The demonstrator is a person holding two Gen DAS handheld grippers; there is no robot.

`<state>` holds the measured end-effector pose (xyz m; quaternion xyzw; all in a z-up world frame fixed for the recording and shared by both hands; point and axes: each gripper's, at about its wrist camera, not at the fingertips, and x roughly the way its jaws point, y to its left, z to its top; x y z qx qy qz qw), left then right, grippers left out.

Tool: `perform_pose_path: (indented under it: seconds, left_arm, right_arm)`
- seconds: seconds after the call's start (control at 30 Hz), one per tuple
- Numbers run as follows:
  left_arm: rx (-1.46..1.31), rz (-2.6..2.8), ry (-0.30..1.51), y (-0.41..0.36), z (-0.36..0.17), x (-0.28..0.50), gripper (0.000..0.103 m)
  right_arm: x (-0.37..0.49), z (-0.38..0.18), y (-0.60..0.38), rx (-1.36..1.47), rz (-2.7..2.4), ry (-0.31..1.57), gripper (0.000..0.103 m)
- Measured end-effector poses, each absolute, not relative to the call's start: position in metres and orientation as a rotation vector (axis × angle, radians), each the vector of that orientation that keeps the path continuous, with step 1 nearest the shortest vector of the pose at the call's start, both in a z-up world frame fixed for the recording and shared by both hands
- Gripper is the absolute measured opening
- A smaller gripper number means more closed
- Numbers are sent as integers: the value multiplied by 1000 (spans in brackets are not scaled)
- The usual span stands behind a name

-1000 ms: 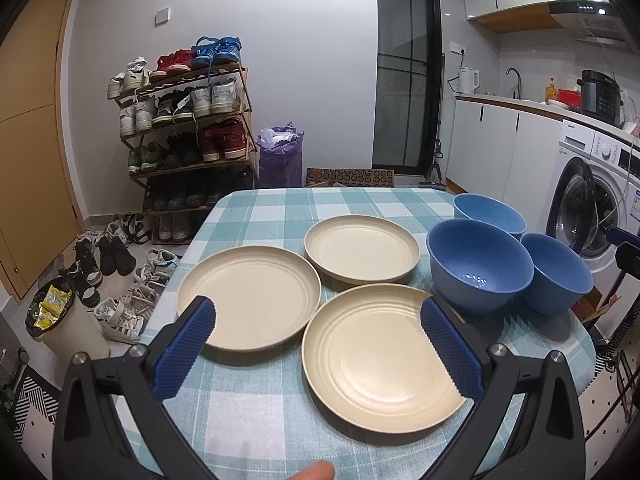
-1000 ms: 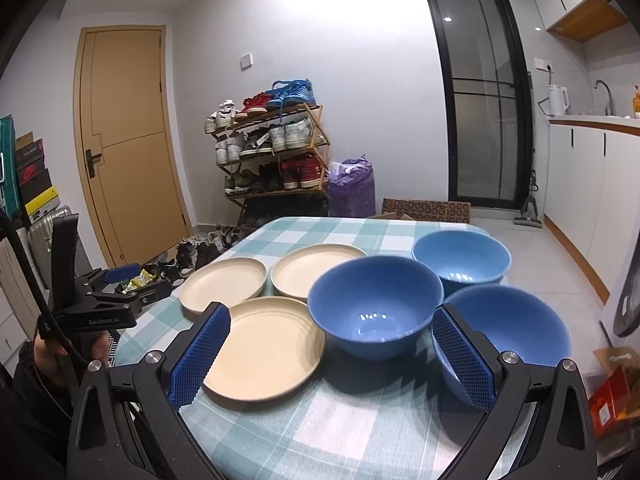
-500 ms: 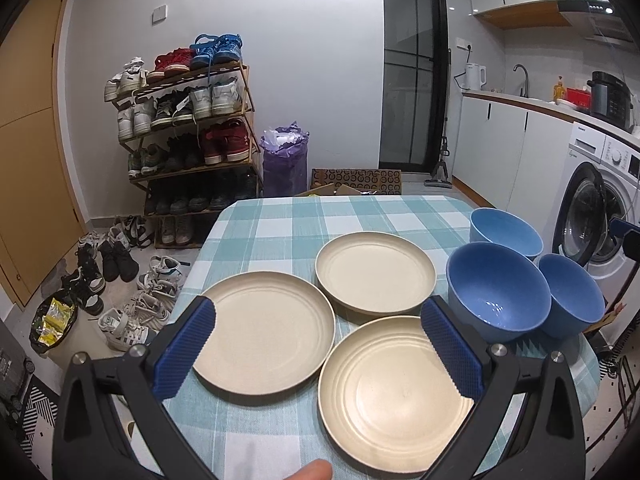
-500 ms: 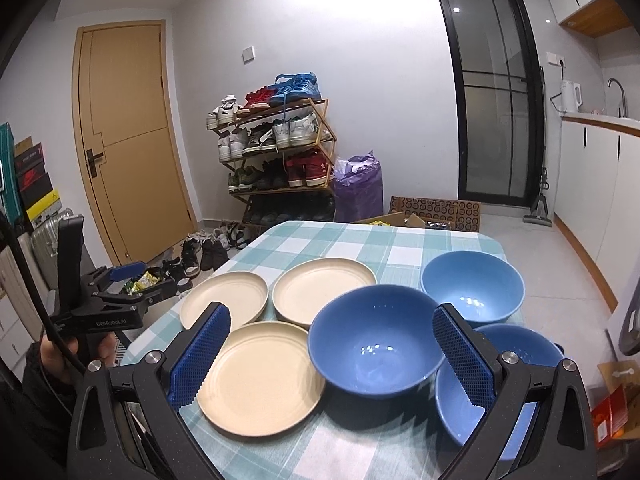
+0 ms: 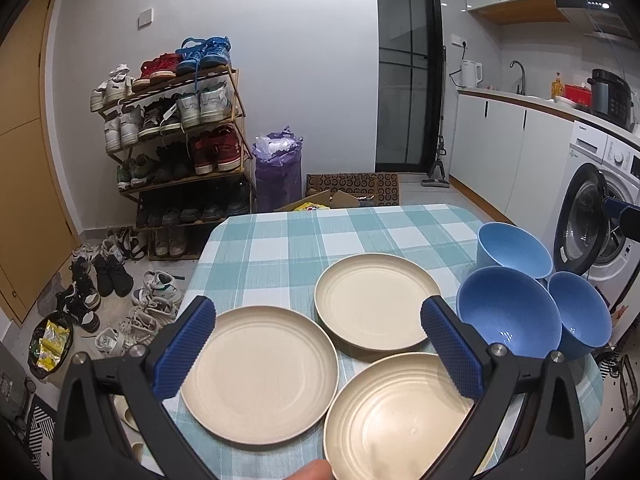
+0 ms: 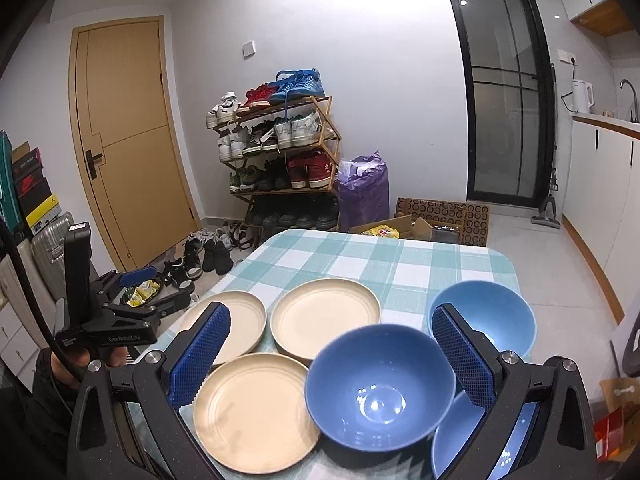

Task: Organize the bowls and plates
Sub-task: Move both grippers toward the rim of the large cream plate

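Left wrist view: above near edge of surface (image 5: 280,248), angled down, facing shoe rack (image 5: 176,148). Right wrist view: farther right, facing door (image 6: 128,140) and same rack. Both close. Shared: plates (image 5: 260,368), bowls (image 6: 380,380), checked cloth, rack, glass door.

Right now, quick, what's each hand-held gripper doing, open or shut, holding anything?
Left hand-held gripper: open, holding nothing, above the cream plates.
Right hand-held gripper: open, holding nothing, above the blue bowl.
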<state>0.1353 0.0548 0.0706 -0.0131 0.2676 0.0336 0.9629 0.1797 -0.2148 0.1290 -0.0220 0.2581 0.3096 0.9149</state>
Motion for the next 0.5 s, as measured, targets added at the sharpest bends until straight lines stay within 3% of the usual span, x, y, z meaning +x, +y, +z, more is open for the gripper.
perform_pose_path:
  seconds: [0.5]
  left_arm:
    - [-27, 63, 548, 67, 78, 172, 103]
  right_arm:
    - [236, 142, -176, -73, 648, 600, 103]
